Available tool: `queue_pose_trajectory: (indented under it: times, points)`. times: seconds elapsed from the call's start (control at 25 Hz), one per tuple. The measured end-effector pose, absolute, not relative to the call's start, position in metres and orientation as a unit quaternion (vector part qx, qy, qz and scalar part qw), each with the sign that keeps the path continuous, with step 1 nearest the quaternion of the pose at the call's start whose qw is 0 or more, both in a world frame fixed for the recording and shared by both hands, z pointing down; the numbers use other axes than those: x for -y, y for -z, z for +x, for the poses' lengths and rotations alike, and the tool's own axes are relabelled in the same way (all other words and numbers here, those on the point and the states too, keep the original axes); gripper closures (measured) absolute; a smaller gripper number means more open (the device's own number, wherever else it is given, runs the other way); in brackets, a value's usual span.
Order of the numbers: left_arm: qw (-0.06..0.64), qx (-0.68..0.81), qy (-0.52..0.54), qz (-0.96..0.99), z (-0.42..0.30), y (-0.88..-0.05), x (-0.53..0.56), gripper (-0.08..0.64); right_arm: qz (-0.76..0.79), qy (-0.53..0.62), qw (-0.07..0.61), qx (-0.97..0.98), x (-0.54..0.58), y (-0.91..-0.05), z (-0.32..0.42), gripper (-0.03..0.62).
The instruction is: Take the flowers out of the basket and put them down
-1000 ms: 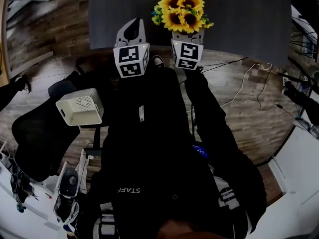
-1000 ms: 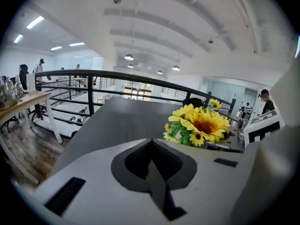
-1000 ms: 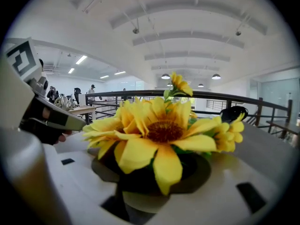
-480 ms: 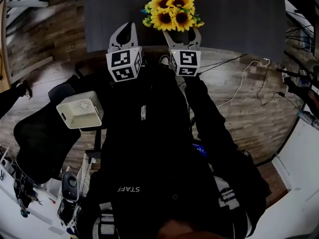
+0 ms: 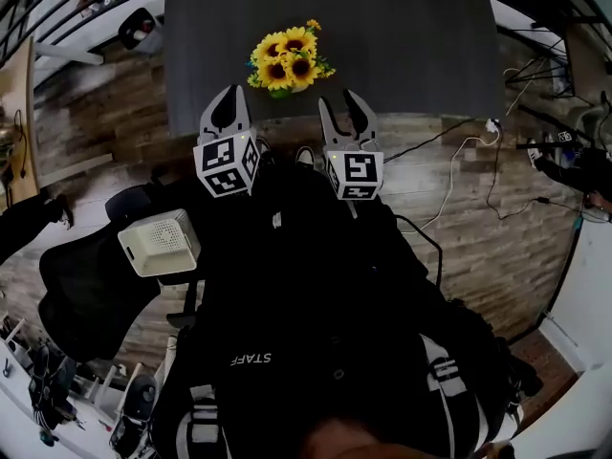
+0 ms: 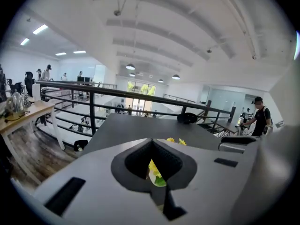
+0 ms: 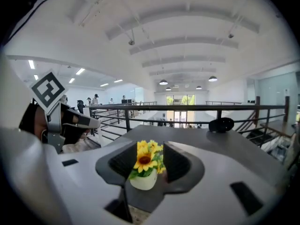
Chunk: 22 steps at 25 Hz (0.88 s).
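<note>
As sunflowers (image 5: 287,63) sit on table (image 5: 411,46): yellow petals, dark centres, white pot (image 7: 143,181).

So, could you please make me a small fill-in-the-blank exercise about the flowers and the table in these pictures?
1. The flowers have ___ petals.
2. They stand in a small ___ pot.
3. The pot rests on a dark grey ___.
4. The left hand-held gripper, its jaws together, holds ___.

Missing words: yellow; white; table; nothing.
</note>
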<state>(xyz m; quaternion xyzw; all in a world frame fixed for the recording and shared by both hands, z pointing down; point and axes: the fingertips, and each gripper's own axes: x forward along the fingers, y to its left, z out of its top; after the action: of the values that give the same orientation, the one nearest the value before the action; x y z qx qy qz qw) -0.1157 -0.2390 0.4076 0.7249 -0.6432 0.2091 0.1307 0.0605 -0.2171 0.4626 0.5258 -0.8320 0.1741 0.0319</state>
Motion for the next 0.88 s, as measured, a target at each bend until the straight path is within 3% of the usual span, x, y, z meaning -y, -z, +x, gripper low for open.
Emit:
queue_pose_trajectory:
  times: [0.16,0.32,0.88]
  points:
    - [0.126,0.649,-0.200,0.723,-0.092,-0.376,0.232,0.558,0.545,-0.167,0.054,0.820,0.224,-0.419,0.092,0.524]
    - [0.111,0.639,-0.205,0.733,-0.066,-0.351,0.232,0.558,0.555,-0.163,0.026,0.815,0.230,-0.371,0.115,0.569]
    - [0.033,0.610,-0.155,0.777,0.002,-0.267,0.237,0.558,0.550,-0.123,-0.046,0.824,0.243,-0.282,0.136,0.578]
